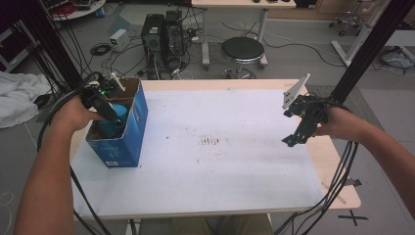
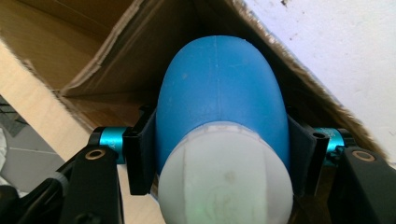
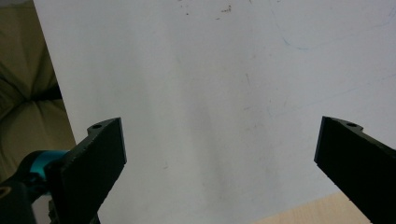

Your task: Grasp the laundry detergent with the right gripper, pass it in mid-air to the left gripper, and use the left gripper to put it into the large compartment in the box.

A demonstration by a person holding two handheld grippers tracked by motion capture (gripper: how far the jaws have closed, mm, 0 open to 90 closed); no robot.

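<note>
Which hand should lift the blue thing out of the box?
Left. Its tongs already squeeze the blue thing inside the box. The right tongs hang open above the far side of the table.

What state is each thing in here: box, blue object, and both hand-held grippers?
Box: upright on the table's left side, top flaps open.
Blue object: inside the box, clamped between the jaws, white end toward the camera.
Left hand-held gripper: reaching into the box, shut on the blue object.
Right hand-held gripper: open, jaws wide apart, empty, over the white sheet.
</note>
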